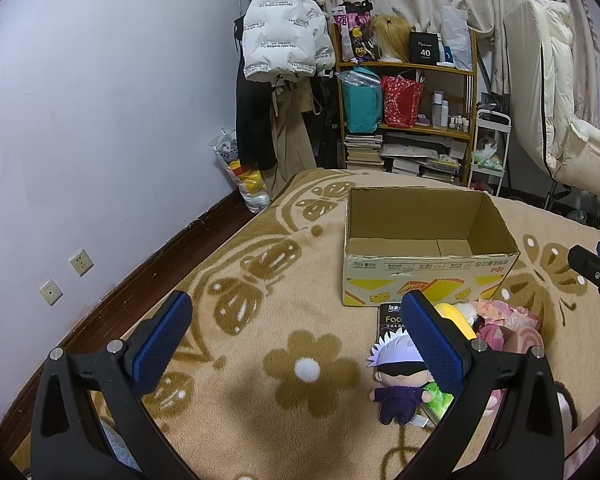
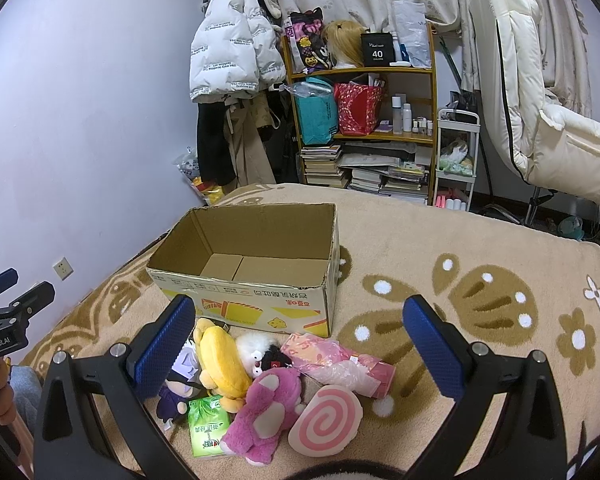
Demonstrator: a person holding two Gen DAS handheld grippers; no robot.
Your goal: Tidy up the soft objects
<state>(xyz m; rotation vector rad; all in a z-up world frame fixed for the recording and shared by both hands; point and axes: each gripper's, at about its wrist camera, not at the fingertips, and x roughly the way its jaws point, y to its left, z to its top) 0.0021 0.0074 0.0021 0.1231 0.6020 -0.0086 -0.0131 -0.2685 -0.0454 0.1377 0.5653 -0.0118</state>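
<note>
The left claw [image 1: 296, 340] hangs over the patterned bed blanket [image 1: 260, 408] with its jaws spread wide and nothing between them; its blue pads frame a bare patch of blanket with a brown flower. Just beside its right finger lies a white-haired doll in a purple suit [image 1: 398, 380], face up, with a green tissue pack [image 1: 436, 394] touching its right side. Behind the doll a dark pack [image 1: 390, 320] lies flat against the front of the open cardboard box [image 1: 428, 276], which stands upright on the blanket with nothing visible inside it.

In the right wrist view, the same box [image 2: 260, 300] sits at the far side of the pile. The right claw [image 2: 300, 340] is also opened wide, holding nothing, and hovers above the soft things, which lie between its fingers. From left to right the pile holds the purple-suited doll [image 2: 176, 394], partly hidden by the left finger, a yellow plush [image 2: 220, 360] leaning across it, the green tissue pack [image 2: 206, 428] nearest the camera, a small white and black plush [image 2: 260, 354], a pink bear [image 2: 266, 412] lying on its side, a round pink swirl cushion [image 2: 326, 418] touching the bear, and a pink plastic-wrapped packet [image 2: 340, 364] that lies just in front of the box.

A bookshelf [image 2: 364, 128] stands against the wall beyond the bed.
</note>
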